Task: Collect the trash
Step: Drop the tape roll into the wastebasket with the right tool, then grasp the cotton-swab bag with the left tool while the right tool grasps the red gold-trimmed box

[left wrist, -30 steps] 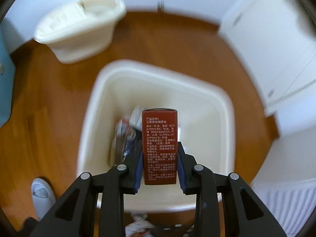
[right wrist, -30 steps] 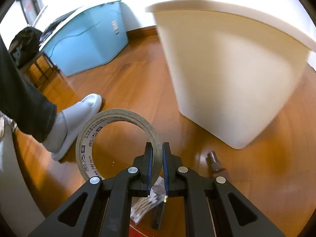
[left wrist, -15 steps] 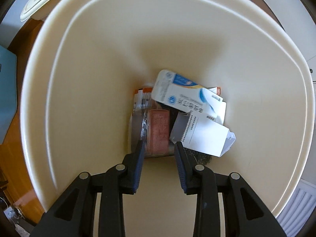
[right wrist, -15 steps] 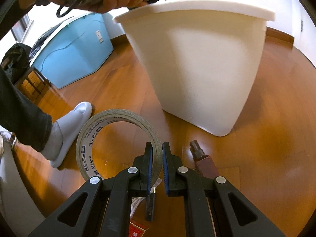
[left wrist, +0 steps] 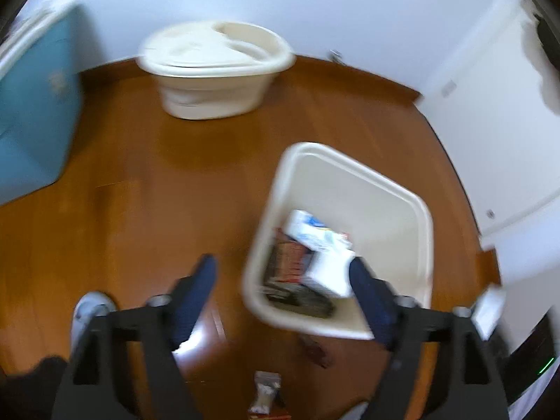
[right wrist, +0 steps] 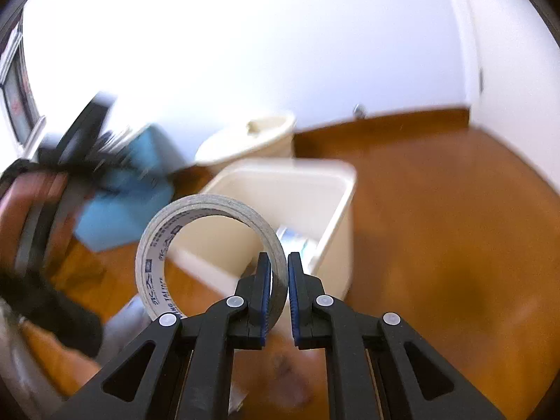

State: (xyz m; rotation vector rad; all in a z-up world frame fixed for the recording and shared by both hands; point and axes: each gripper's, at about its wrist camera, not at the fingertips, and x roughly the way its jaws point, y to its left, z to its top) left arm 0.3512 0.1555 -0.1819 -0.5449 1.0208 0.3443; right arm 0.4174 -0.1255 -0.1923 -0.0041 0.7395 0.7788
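Currently the right gripper (right wrist: pixel 278 280) clamps the tape roll (right wrist: pixel 210 255) short of the bin (right wrist: pixel 336 189); early release probably drops it outside. The left gripper (left wrist: pixel 283 269), jaws just opened, holds nothing.

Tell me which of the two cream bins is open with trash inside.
The nearer square cream plastic bin holds boxes; the rounded cream bin by the wall has its lid on.

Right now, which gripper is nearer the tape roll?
Right. The right gripper is clamped on the tape roll; the left gripper hangs open and empty by the bin.
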